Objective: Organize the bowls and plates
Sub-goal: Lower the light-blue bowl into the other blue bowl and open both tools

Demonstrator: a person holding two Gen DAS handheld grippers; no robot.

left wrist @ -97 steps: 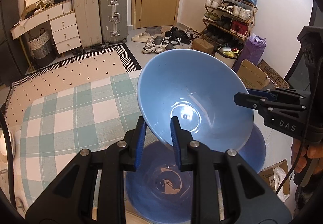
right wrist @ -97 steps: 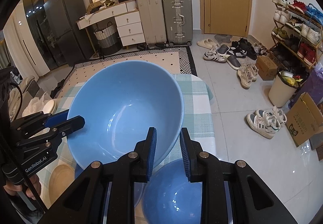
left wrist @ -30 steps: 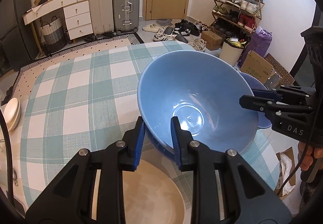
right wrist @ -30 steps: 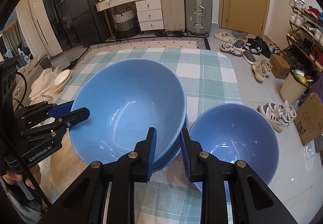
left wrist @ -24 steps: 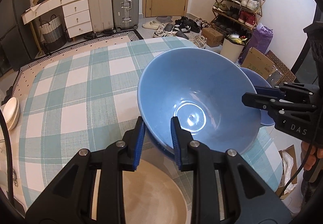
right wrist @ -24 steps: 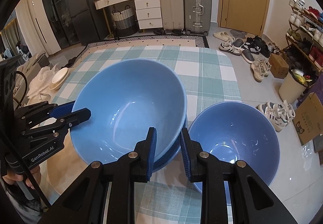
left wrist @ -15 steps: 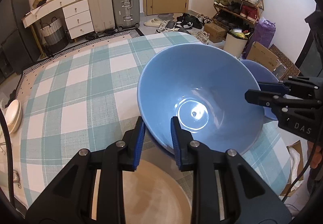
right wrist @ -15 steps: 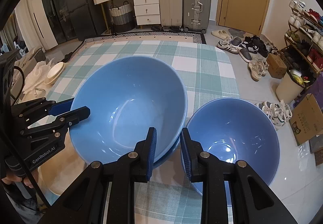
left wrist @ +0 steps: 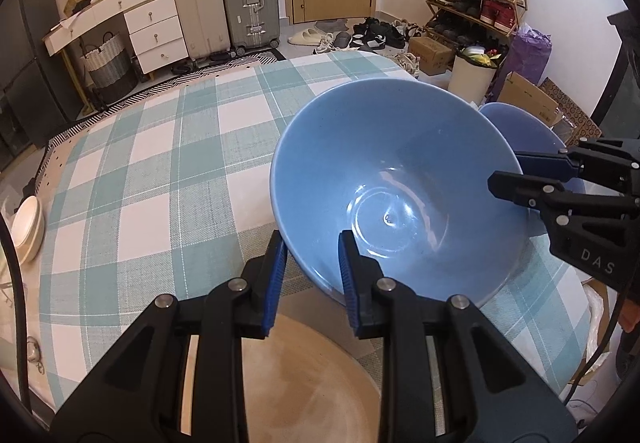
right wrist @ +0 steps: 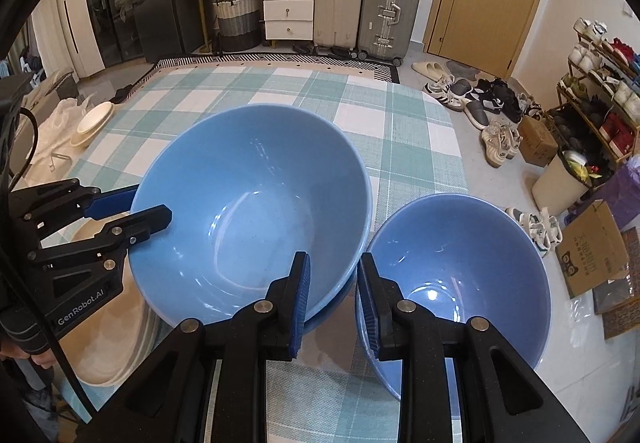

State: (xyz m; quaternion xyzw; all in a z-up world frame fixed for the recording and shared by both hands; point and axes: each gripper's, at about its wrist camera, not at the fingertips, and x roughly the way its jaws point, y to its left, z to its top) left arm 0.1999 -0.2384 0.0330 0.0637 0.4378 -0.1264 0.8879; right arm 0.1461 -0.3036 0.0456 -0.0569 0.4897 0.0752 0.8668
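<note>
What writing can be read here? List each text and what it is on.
"DAS": on the right gripper, which clamps the blue bowl.
"GenRobot.AI": on the left gripper, clamping the same bowl.
Print on the cardboard box: too blurred to read.

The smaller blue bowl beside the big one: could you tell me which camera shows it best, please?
The right wrist view shows the smaller blue bowl best: nearly its whole inside and rim are visible, right of the big blue bowl. In the left wrist view only a sliver of it shows, behind the big bowl and the right gripper.
</note>
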